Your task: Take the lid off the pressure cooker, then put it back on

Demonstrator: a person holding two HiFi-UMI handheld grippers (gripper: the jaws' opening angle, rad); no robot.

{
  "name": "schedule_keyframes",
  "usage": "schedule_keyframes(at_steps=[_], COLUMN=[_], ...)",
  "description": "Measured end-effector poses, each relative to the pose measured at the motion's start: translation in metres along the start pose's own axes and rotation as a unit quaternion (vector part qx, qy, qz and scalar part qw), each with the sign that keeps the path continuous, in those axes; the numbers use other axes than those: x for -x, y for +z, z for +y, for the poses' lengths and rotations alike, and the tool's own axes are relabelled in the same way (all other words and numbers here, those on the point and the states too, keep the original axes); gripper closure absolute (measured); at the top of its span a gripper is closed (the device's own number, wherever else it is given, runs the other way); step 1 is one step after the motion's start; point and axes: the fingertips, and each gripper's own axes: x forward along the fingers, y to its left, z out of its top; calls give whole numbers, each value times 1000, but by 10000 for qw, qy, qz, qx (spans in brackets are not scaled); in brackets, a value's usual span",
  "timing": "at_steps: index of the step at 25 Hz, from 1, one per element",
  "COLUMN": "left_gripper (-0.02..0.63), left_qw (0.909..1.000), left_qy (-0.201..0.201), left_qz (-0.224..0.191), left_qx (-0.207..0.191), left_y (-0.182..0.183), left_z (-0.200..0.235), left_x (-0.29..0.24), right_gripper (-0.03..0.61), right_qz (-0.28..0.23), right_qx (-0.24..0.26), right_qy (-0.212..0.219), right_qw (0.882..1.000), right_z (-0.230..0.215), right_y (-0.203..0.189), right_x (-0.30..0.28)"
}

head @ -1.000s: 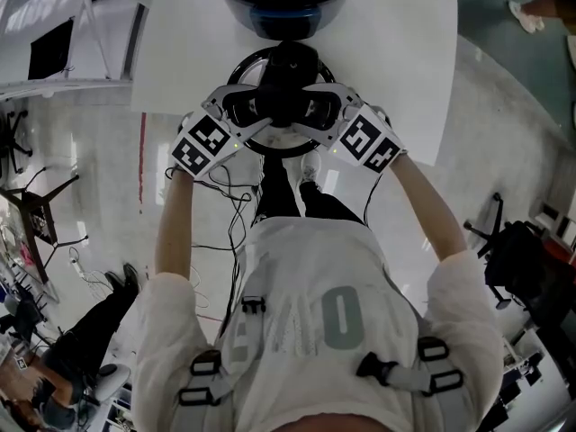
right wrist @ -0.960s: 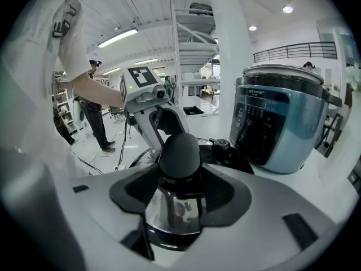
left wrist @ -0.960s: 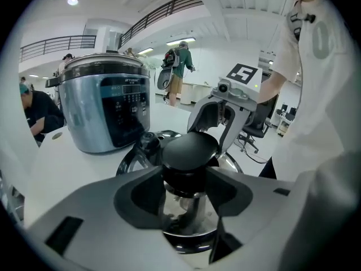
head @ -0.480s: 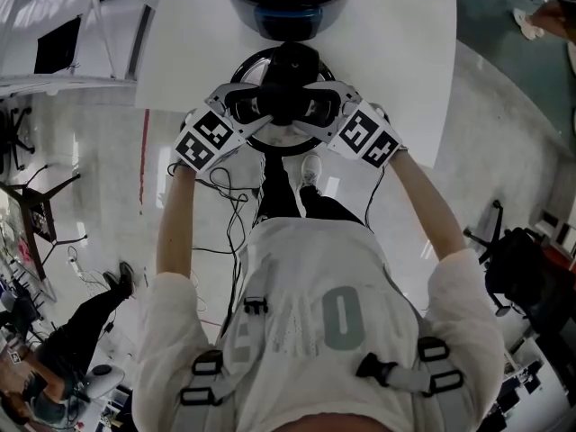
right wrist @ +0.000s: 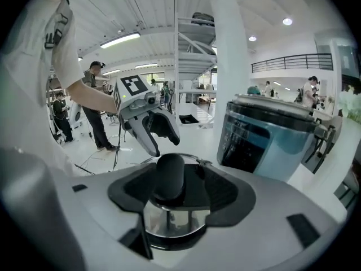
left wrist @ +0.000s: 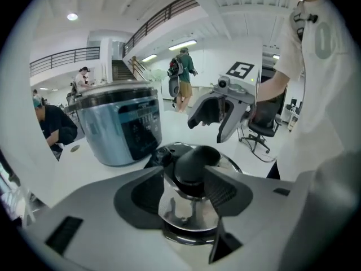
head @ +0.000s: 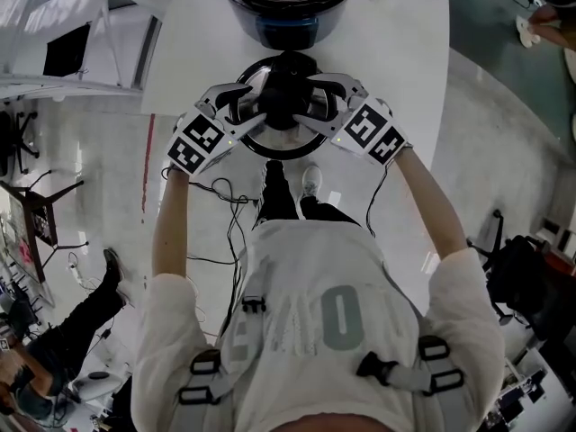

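The steel lid [head: 290, 139] with its black knob [head: 286, 93] hangs just in front of the open pressure cooker [head: 288, 7], apart from it, on the near side. My left gripper [head: 261, 108] is shut on the knob [left wrist: 194, 162] from the left. From the right comes my right gripper [head: 313, 104]. Its jaws are opening, with the knob [right wrist: 169, 176] still between its pads. Shiny lid metal [left wrist: 183, 210] shows under both pairs of jaws. The cooker [right wrist: 271, 137] stands uncovered, its dark display panel facing me.
The cooker stands on a white table [head: 396, 61] whose near edge runs below the lid. Cables [head: 236, 223] lie on the floor by my feet. Another person [head: 63, 349] is at lower left. Further people [left wrist: 181, 75] and an office chair [left wrist: 260, 131] stand in the hall.
Both grippers have risen with the lid and moved it a little closer to the cooker. The knob stays between both pairs of jaws.
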Motion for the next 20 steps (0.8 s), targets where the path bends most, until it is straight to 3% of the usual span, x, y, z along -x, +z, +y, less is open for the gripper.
schedule_keyframes(at_steps=[6,11,16,20], left_gripper=[387,395,460,560], left_qw=[9927,9747,9396,8907], left_qy=[727,1398,2284,3325], left_qz=[-965,-1743,-2536,-3012], left_qx=[-26,-70,249,727], left_y=[67,122,156,158], left_z=[34,39,40,45], left_x=[43,85,118,149], right_gripper=[311,317,372,471], right_qz=[-491,-995,-1710,-2314], right_qx=[223,268,-87,-569], right_qy=[-412,-914,-1694,-2615], right_qw=[9977,9905,9706,9353], right_z=[-22,-34,-55,-67], right_y=[49,93,128,138], right_x=[25,57,93,125])
